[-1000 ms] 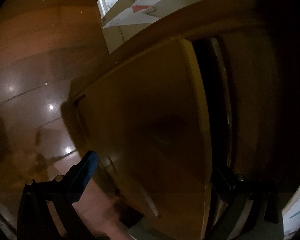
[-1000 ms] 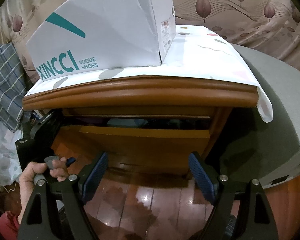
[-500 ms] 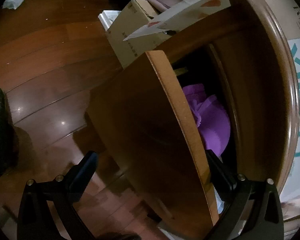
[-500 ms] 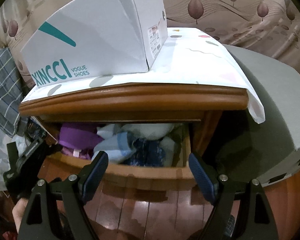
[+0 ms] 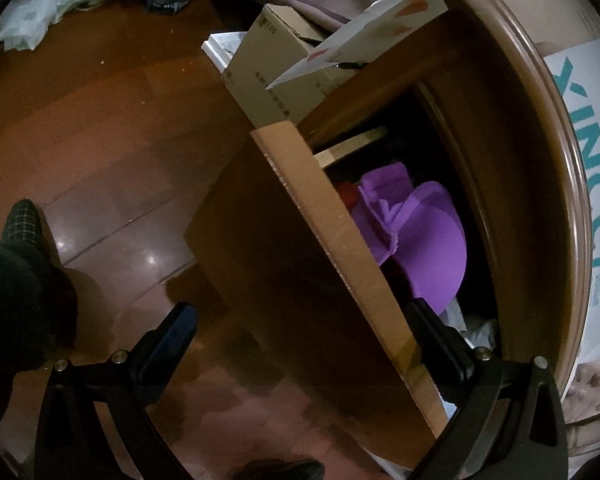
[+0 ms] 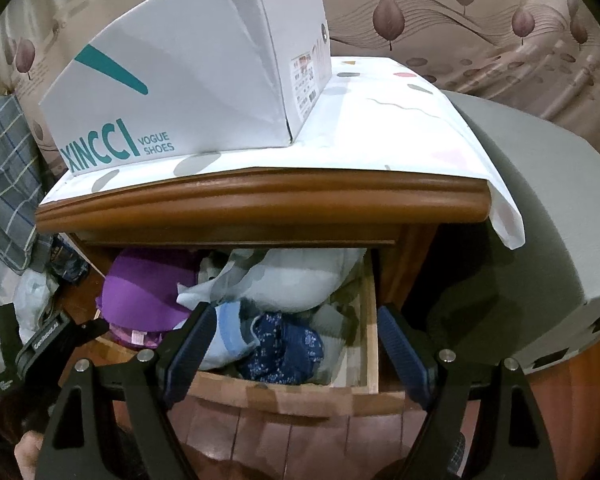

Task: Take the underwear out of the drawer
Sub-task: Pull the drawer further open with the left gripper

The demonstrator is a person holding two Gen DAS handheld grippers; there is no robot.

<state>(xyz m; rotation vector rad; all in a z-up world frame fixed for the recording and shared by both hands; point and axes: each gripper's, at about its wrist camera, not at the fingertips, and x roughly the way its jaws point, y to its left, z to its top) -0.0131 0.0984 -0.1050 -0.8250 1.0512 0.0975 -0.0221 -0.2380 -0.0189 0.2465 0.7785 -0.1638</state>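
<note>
The wooden drawer [image 6: 284, 394] of the nightstand stands pulled out and is full of folded garments. A purple piece [image 6: 148, 288] lies at its left, a pale blue-white one [image 6: 296, 280] in the middle and a dark blue floral one [image 6: 288, 346] at the front. My right gripper [image 6: 298, 344] hovers open just above the drawer's front edge, over the floral piece. My left gripper [image 5: 300, 332] is open and straddles the drawer front [image 5: 340, 248], one finger outside and one inside near the purple piece [image 5: 416, 232]. The left gripper [image 6: 48, 336] also shows at the drawer's left corner.
A white shoe box [image 6: 188, 92] sits on the cloth-covered nightstand top [image 6: 400, 128]. A grey mattress [image 6: 520, 220] stands to the right and plaid cloth [image 6: 4, 192] to the left. On the wooden floor are a cardboard box [image 5: 276, 76] and a person's foot [image 5: 20, 272].
The drawer went from nearly closed to pulled well out, with the left gripper drawing back alongside its front. The garments inside came into sight. The right gripper stayed open and tilted down slightly.
</note>
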